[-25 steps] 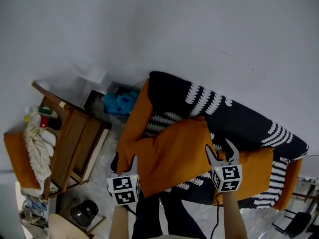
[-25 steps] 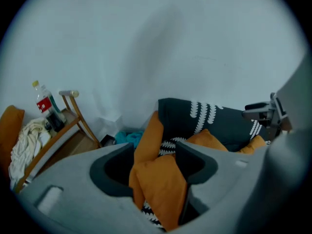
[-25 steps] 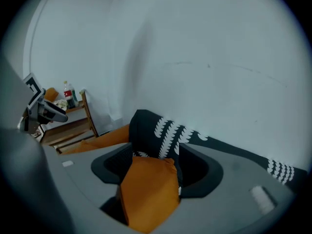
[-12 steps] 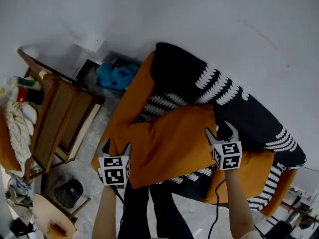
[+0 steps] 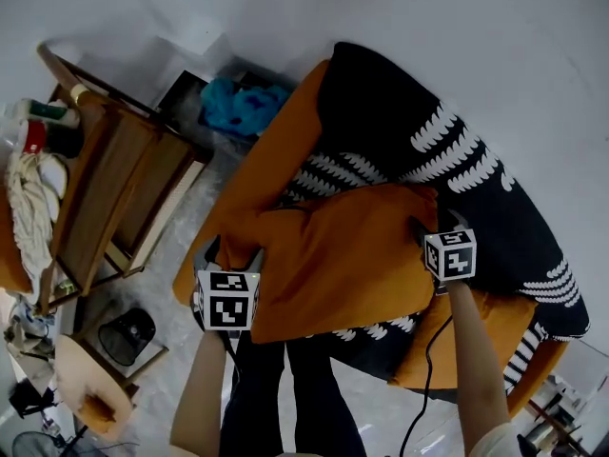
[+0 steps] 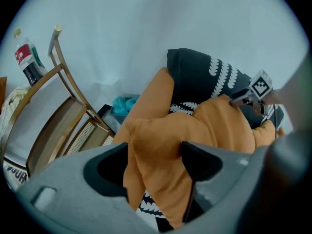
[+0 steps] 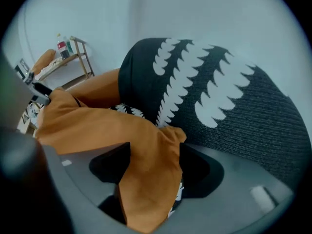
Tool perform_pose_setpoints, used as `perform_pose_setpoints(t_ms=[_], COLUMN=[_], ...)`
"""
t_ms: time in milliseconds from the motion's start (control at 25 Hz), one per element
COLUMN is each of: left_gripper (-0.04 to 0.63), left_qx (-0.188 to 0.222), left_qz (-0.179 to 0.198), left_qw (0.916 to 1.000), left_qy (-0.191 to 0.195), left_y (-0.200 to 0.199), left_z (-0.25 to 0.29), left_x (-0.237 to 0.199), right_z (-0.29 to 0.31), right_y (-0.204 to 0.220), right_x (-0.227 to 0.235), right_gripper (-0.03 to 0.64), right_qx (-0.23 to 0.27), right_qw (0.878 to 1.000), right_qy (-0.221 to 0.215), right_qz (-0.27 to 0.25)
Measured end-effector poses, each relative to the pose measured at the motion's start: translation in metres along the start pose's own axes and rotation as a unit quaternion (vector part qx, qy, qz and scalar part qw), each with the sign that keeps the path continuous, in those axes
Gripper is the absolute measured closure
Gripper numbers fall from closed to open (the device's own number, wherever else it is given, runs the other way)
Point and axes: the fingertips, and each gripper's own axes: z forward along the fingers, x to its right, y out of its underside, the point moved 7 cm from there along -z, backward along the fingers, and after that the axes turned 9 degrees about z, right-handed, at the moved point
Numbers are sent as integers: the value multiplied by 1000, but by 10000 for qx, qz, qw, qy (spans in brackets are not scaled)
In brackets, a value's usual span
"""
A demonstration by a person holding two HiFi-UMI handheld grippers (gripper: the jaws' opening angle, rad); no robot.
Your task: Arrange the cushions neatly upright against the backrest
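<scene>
An orange cushion (image 5: 333, 265) lies tilted across the sofa seat, in front of the black backrest (image 5: 400, 131) with white leaf print. My left gripper (image 5: 230, 255) is at the cushion's near left corner. Its jaws are opening, and that corner (image 6: 161, 179) sits loosely between them. My right gripper (image 5: 440, 225) is at the far right corner, close to the backrest (image 7: 219, 87). Its jaws are opening too, with a fold of the orange cushion (image 7: 151, 179) hanging between them. A second orange cushion (image 5: 466, 336) lies flat further right on the seat.
The sofa's orange arm (image 5: 281, 155) rises at the left end. A wooden rack (image 5: 124, 198) with bottles and white cloths stands left of the sofa. A blue cloth (image 5: 243, 108) lies in a box behind the rack. A dark round object (image 5: 124, 336) and a stool (image 5: 90, 393) are on the floor.
Both grippers have moved forward over the orange cushion's corners with their jaws spread wider. The right one has gone toward the backrest. The head view has swung left.
</scene>
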Motion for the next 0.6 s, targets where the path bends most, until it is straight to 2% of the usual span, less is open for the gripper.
perform_pose_setpoints(t_ms=[280, 440, 600], left_gripper=[248, 299, 342], left_qx=[-91, -67, -47], left_qz=[-126, -13, 70], left_qw=[9998, 9997, 9995], left_qy=[134, 231, 321], left_y=[5, 4, 4], left_z=[12, 18, 22], left_x=[-1, 5, 7], right_z=[29, 36, 44], right_y=[1, 7, 9], right_x=[-2, -2, -8], right_gripper=[296, 348, 404], right_qx=[-628, -785, -968], right_qw=[9974, 9960, 9945], right_qy=[-323, -408, -372], right_qz=[-128, 143, 176])
